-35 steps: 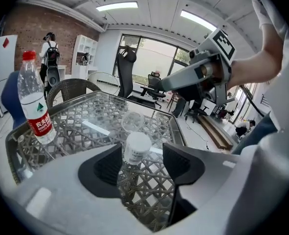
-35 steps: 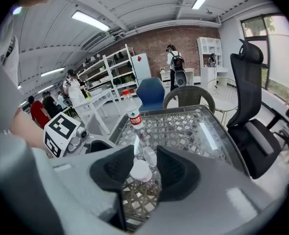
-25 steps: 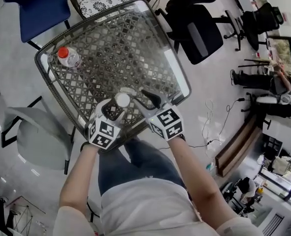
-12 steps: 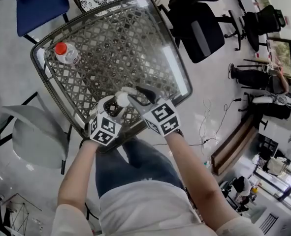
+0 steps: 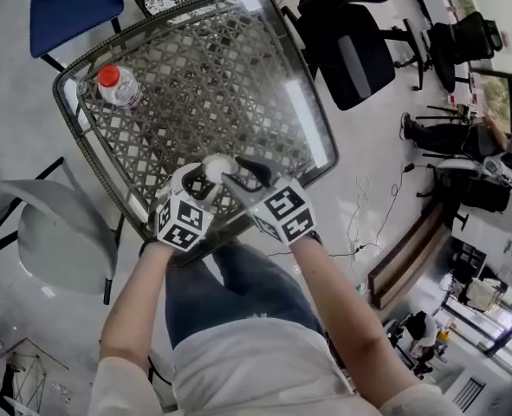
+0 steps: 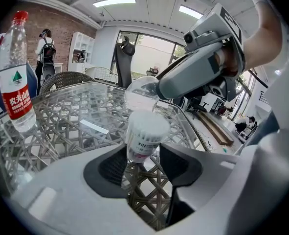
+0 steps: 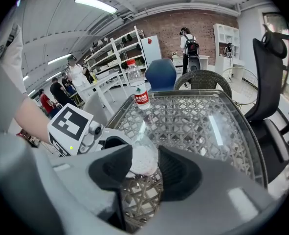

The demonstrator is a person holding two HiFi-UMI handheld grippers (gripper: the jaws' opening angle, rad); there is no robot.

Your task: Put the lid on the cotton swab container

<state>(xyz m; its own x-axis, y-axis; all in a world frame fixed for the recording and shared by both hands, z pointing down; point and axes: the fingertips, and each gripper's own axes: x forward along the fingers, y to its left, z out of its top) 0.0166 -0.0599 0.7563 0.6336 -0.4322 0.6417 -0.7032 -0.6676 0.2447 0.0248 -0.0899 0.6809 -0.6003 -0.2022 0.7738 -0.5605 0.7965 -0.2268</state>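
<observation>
The cotton swab container (image 6: 144, 133), a small clear tub packed with white swabs, stands on the table's near edge between the jaws of my left gripper (image 6: 143, 163). Those jaws are closing around its base, and a thin gap still shows at the right pad. My right gripper (image 6: 154, 89) is shut on the clear lid (image 6: 140, 94) and holds it tilted just above the tub's open top. In the head view the two grippers (image 5: 199, 180) (image 5: 238, 173) meet at the tub (image 5: 217, 166). The right gripper view shows the lid (image 7: 143, 155) between the pads.
A water bottle (image 5: 117, 85) with a red cap stands at the far left corner of the glass-topped wicker table (image 5: 318, 128). A blue chair (image 5: 65, 7), a black office chair (image 5: 351, 50) and a grey chair (image 5: 56, 241) surround the table.
My right gripper has carried the lid leftward until it hangs over the tub. The left gripper's jaws have narrowed around the tub.
</observation>
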